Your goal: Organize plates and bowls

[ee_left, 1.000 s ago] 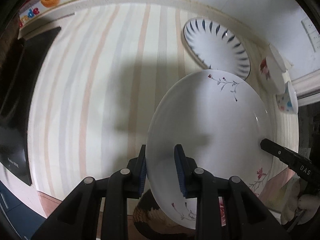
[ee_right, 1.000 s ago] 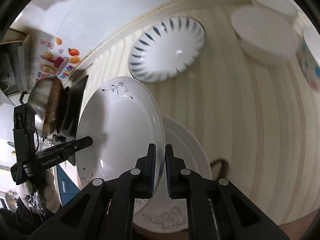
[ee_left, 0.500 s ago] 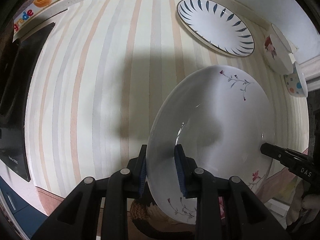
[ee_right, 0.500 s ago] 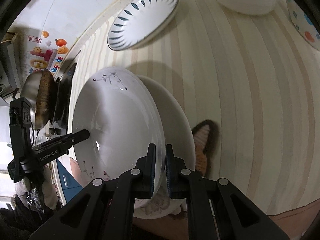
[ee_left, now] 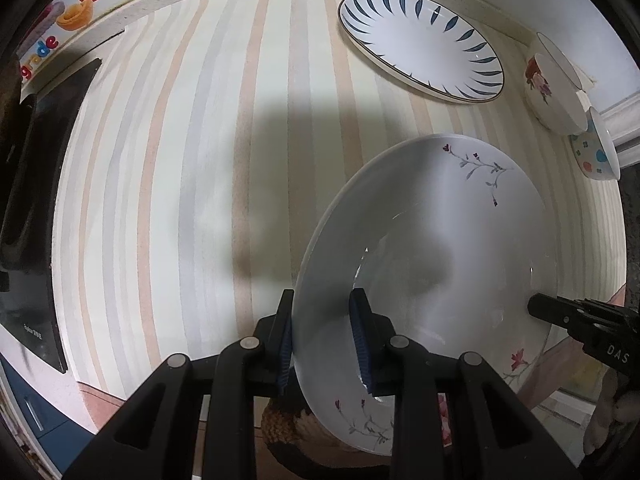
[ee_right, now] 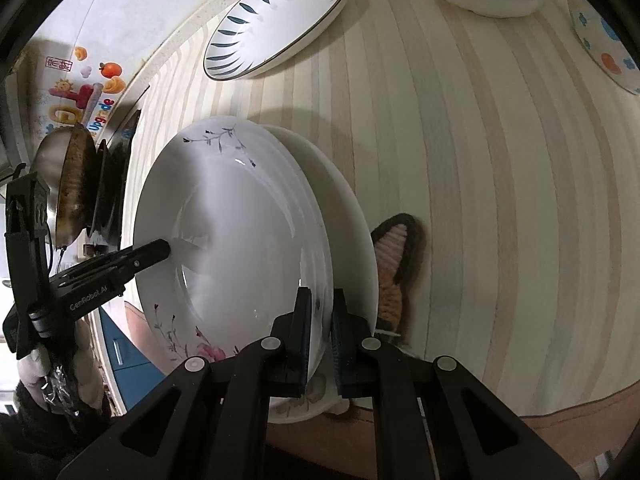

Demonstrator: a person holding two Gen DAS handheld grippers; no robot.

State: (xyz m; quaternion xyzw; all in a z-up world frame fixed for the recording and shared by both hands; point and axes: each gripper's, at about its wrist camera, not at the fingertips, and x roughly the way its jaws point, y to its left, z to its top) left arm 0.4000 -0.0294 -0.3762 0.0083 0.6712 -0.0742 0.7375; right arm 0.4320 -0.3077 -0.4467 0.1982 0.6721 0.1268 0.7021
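Left tool (ee_left: 322,334): clamped on near rim of floral plate (ee_left: 436,240).
Right tool (ee_right: 320,334): clamped on opposite rim of same plate.
Floral plate: lower than 1 second ago, now close over plain plate (ee_right: 352,216) on striped counter (ee_right: 480,160).
Meaning: stacking nearly done; release likely next.
Remaining: blue-petal plate (ee_left: 420,44), 2 bowls (ee_left: 554,88) at back.

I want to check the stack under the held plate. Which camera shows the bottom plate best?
The right wrist view: the bottom plate shows its broad right rim beside the floral plate. In the left wrist view, only a rim sliver peeks out.
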